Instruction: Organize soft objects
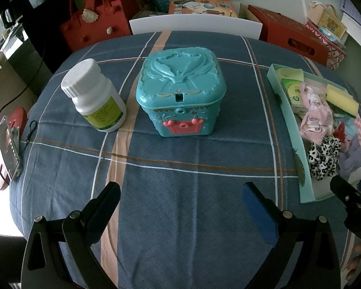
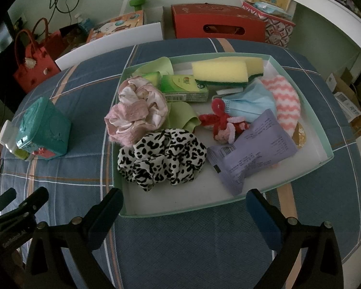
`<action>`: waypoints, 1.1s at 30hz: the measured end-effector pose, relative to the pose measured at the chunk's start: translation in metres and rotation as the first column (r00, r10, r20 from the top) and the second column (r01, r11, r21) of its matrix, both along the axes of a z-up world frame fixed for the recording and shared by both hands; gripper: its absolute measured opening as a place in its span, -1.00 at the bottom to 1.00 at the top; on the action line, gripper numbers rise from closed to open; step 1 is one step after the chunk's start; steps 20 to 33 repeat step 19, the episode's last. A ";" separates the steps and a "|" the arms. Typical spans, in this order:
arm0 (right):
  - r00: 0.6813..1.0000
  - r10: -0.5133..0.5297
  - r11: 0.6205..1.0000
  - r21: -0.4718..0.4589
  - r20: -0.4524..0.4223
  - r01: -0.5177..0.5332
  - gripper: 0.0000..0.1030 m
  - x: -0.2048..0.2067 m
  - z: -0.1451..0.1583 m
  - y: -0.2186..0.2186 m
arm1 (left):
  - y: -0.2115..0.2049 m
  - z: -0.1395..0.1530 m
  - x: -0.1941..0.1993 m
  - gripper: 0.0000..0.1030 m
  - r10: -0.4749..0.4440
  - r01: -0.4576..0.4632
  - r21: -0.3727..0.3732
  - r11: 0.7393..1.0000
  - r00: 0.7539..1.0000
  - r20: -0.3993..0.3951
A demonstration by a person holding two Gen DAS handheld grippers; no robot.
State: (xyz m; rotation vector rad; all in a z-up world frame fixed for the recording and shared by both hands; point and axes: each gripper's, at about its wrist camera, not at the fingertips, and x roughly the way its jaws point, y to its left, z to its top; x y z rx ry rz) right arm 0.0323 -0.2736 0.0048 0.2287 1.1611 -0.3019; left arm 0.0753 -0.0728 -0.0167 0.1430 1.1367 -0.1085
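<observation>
A shallow mint-green tray (image 2: 322, 159) on the blue plaid tablecloth holds soft things: a leopard-print scrunchie (image 2: 163, 161), a pink scrunchie (image 2: 134, 110), a yellow sponge (image 2: 223, 72), a green tissue pack (image 2: 183, 88), a blue face mask (image 2: 250, 103), a purple packet (image 2: 250, 151) and a pink-white fluffy cloth (image 2: 286, 101). My right gripper (image 2: 185, 204) is open and empty at the tray's near edge. My left gripper (image 1: 180, 197) is open and empty, in front of a teal plastic box (image 1: 180, 91). The tray (image 1: 291, 118) also shows at the right of the left wrist view.
A white pill bottle (image 1: 96, 96) stands left of the teal box. A red bag (image 1: 96, 19), red cartons (image 2: 216, 24) and boxes sit beyond the table's far edge. A small device (image 1: 8, 147) lies at the left table edge.
</observation>
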 end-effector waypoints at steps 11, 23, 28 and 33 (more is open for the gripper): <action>1.000 0.000 1.000 0.000 0.000 0.000 1.00 0.000 0.000 0.000 | -0.001 0.001 -0.001 0.95 0.001 -0.001 0.007 1.000 1.000 0.004; 1.000 0.001 1.000 -0.001 -0.001 -0.001 1.00 0.000 -0.001 0.001 | 0.000 0.000 0.000 0.95 0.003 -0.003 0.005 1.000 1.000 -0.003; 1.000 0.001 1.000 -0.001 -0.001 -0.001 1.00 0.000 -0.001 0.001 | 0.000 0.000 0.000 0.95 0.003 -0.003 0.005 1.000 1.000 -0.003; 1.000 0.001 1.000 -0.001 -0.001 -0.001 1.00 0.000 -0.001 0.001 | 0.000 0.000 0.000 0.95 0.003 -0.003 0.005 1.000 1.000 -0.003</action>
